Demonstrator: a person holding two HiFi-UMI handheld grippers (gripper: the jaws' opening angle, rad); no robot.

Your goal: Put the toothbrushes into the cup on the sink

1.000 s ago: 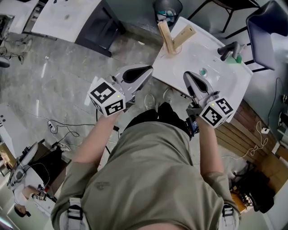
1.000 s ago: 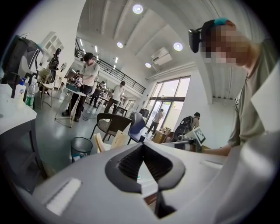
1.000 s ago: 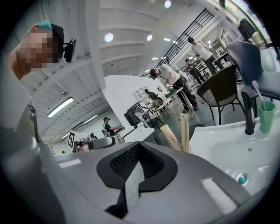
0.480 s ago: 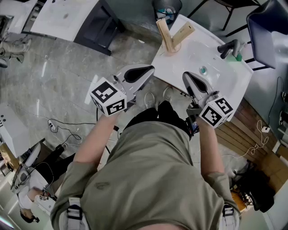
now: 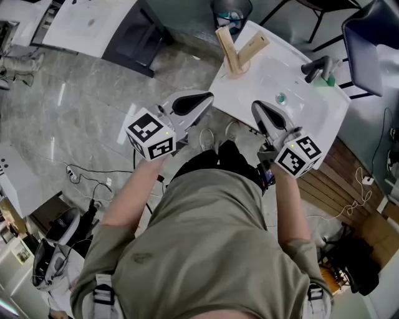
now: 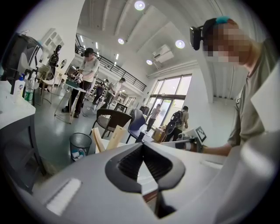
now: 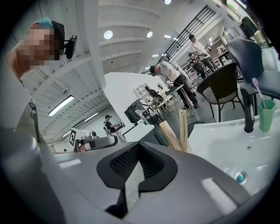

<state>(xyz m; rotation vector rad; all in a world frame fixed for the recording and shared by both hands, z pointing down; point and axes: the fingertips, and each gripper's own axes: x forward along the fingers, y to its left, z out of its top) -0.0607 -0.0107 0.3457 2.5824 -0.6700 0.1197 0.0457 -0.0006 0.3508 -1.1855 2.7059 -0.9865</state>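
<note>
Two tan boxed toothbrushes (image 5: pixel 238 48) stand tilted in a clear cup (image 5: pixel 237 68) at the near left corner of the white sink (image 5: pixel 302 109). They also show in the left gripper view as the toothbrushes (image 6: pixel 114 136) and in the right gripper view as the toothbrushes (image 7: pixel 176 131). A green cup (image 7: pixel 266 114) holding a thin toothbrush stands by the dark faucet (image 7: pixel 247 107). My left gripper (image 5: pixel 209 97) is shut and empty, just short of the sink's front edge. My right gripper (image 5: pixel 256 106) is shut and empty over that edge. Both point toward the sink, below the toothbrushes.
A drain plug (image 5: pixel 281 98) sits mid-basin. A black waste bin (image 5: pixel 232 12) stands on the floor behind the sink, a dark chair (image 5: pixel 374 43) at the far right. Cables lie on the grey floor at left. People work at tables in the background.
Both grippers stay almost still and shut. A person at the lower left of the head view has moved out of sight.
</note>
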